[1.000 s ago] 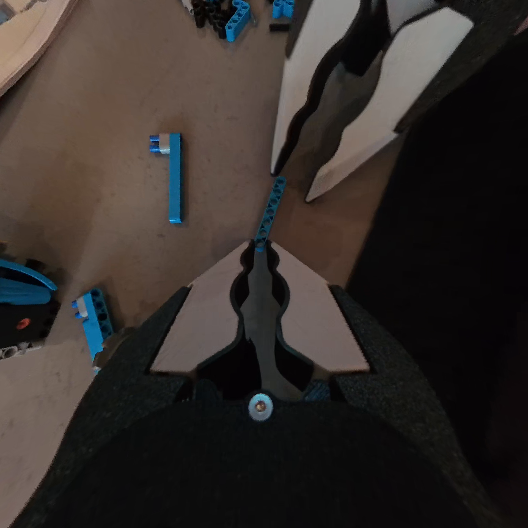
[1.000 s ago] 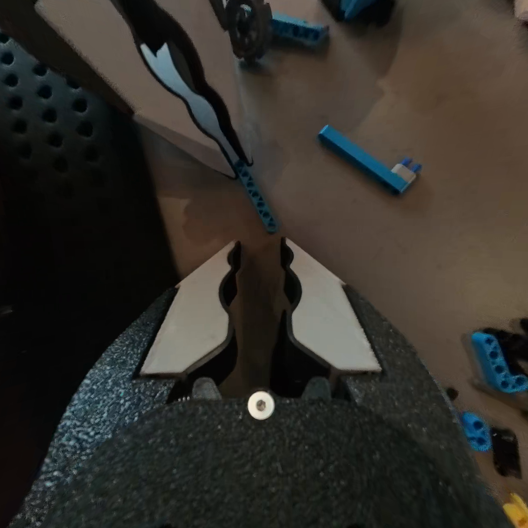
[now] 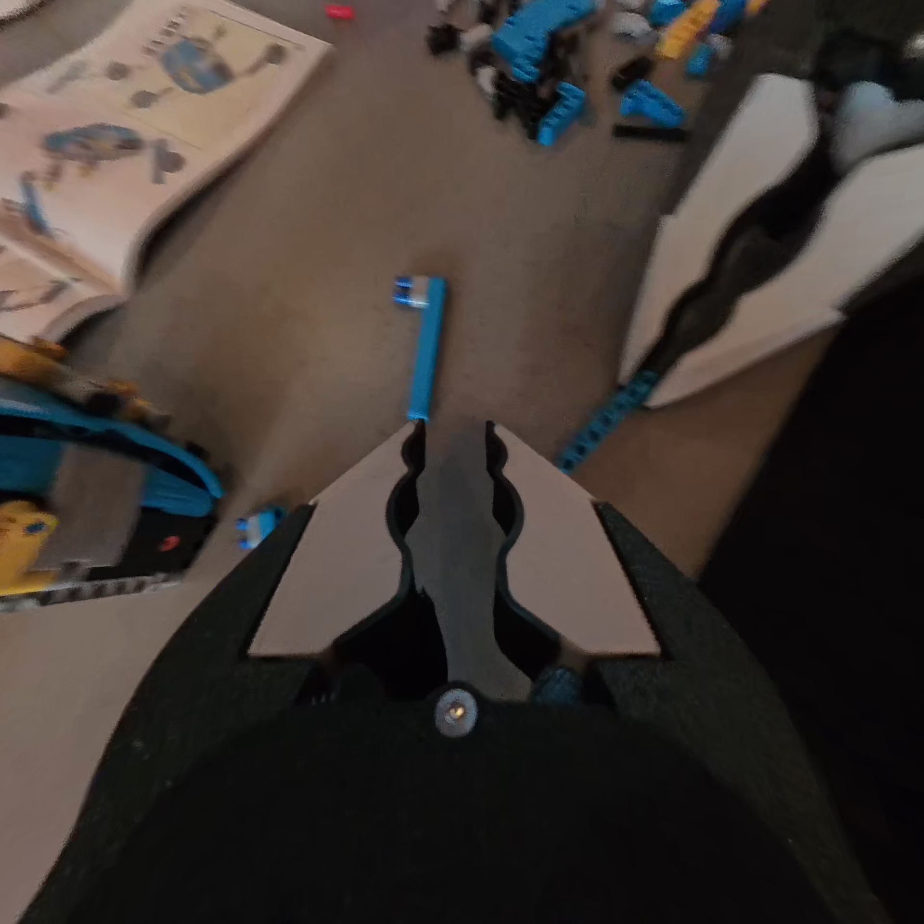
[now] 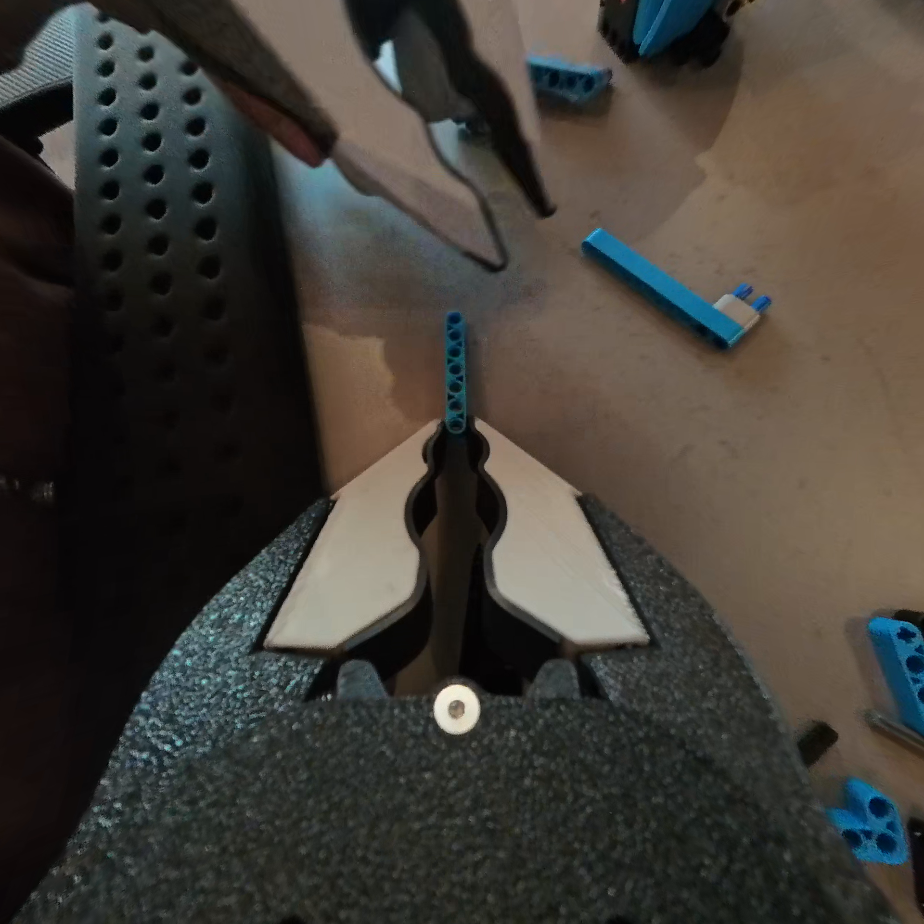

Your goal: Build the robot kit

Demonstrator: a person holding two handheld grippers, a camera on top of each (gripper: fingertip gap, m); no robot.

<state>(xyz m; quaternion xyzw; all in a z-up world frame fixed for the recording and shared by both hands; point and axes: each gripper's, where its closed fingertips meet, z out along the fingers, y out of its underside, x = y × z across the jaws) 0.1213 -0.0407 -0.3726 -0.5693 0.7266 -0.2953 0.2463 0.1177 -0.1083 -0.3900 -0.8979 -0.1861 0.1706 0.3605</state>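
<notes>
Your right gripper (image 4: 457, 425) pinches one end of a thin blue bar with holes (image 4: 455, 370). The jaws are squeezed tight on it, and the bar sticks straight out past the tips, above the brown table (image 4: 650, 475). In your left wrist view the same bar (image 3: 607, 422) slants down from the tips of that gripper (image 3: 645, 387) toward the table.

Your left gripper (image 3: 454, 424) holds nothing. Its jaws stand a little way apart, and you can see the table between them. Just past its tips lies a long blue beam (image 3: 426, 350) with a small white and blue piece (image 3: 411, 292) on its far end. The beam lies flat, and it looks very close to the left fingertip (image 3: 417, 430), but the picture is blurry, so I cannot tell if they touch.

On the left, a paper booklet with pictures (image 3: 125, 125) lies open. Below it sits a blue, yellow and black toy build (image 3: 100, 475). Far up the table is a heap of loose blue, black and yellow pieces (image 3: 575, 75). A black chair with round holes (image 4: 150, 200) stands beside the table in the right wrist view.
</notes>
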